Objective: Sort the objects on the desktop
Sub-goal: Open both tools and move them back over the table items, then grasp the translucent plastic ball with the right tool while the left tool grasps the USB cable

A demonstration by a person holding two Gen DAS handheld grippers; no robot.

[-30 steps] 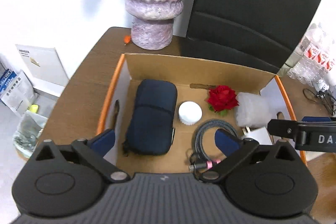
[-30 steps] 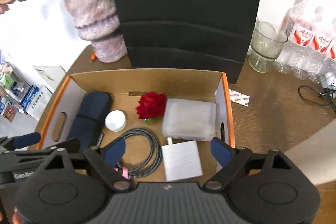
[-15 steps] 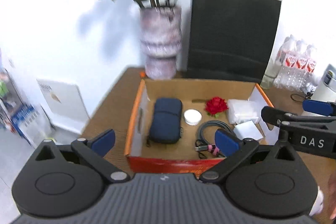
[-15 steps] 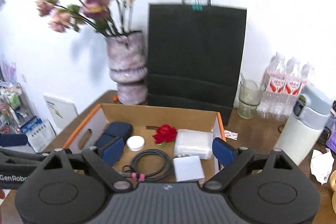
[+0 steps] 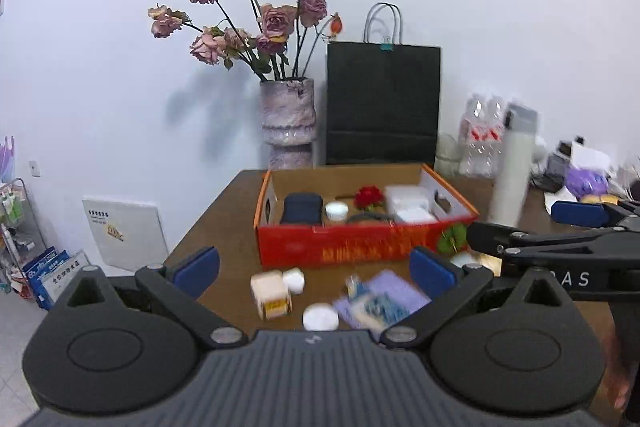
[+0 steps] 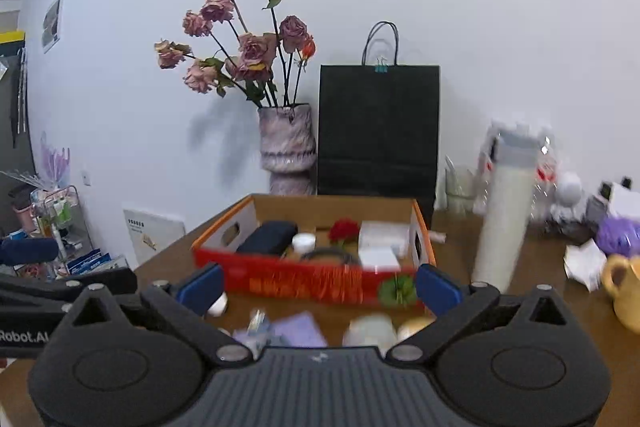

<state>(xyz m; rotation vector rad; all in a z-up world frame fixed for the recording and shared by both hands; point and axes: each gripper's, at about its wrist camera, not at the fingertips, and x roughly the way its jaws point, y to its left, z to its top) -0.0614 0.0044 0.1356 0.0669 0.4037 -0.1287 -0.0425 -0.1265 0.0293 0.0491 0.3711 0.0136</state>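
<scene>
Brown wooden table (image 5: 224, 223) against a white wall. At the back: stone-look vase (image 5: 289, 123) of faded pink roses, black paper bag (image 5: 383, 103) beside it, blurred white tumbler (image 5: 514, 171) to the right.

Open cardboard box (image 5: 360, 241), red front, orange rim, sits mid-table. Inside, left to right: navy zip case (image 5: 303, 209), white round lid (image 5: 337, 211), red rose (image 5: 368, 197), white boxes (image 5: 410, 205).

Loose on the table in front of the box: small cream carton (image 5: 271, 293), white discs, purple packet (image 5: 384, 301), all blurred.

Left gripper (image 5: 316, 267) held level above the near table edge, jaws spread wide, nothing between them. Right gripper (image 6: 318, 287) alongside, likewise spread and empty.
</scene>
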